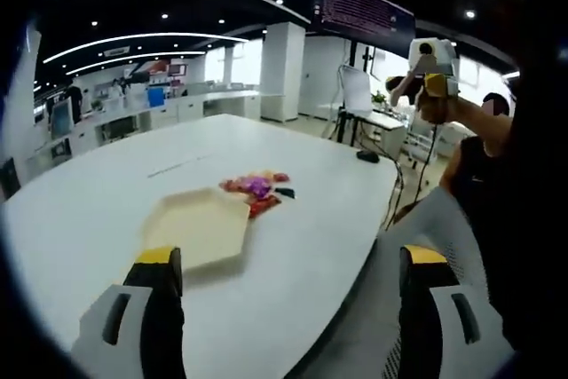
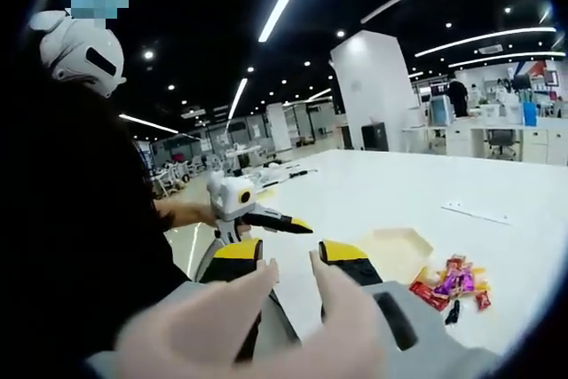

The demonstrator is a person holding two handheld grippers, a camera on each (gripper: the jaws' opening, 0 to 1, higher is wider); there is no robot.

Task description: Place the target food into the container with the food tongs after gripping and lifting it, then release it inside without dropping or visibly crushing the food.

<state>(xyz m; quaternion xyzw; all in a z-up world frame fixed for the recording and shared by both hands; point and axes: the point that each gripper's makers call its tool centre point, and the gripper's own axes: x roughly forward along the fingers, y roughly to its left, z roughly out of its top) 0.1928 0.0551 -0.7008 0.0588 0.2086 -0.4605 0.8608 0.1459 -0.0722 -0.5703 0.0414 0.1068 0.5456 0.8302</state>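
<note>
The white desk [image 1: 293, 246] is the largest thing here, a broad rounded top in an open office. It runs ahead of the left gripper [image 1: 288, 264], whose two yellow-tipped fingers [image 1: 160, 259] stand wide apart with nothing between them.

On the desk, ahead of the left finger and close to it, lies the container [image 1: 197, 230]: a shallow, pale, many-sided tray, seemingly with nothing in it. Just beyond its far right edge sits the food [image 1: 256, 187], a small heap of red, purple and yellow wrapped pieces, with a small dark item [image 1: 285, 192] beside it that I cannot identify; no tongs can be made out for certain.

In the right gripper view the right gripper [image 2: 288, 259] also has its fingers [image 2: 351, 259] parted and empty. The container [image 2: 399, 250] lies just past the right finger, and the food [image 2: 453, 283] is off to the right of it and nearer the camera. The left gripper [image 2: 244, 206] enters from the left, held above the desk's edge.

By my judgement both grippers are well short of the food and no grasp has begun; the heap has no clear long axis. Which gripper is nearer cannot be told.

A dark hanging screen [image 1: 362, 13] carries lines of text too small to read, and the wrappers' print is illegible.
</note>
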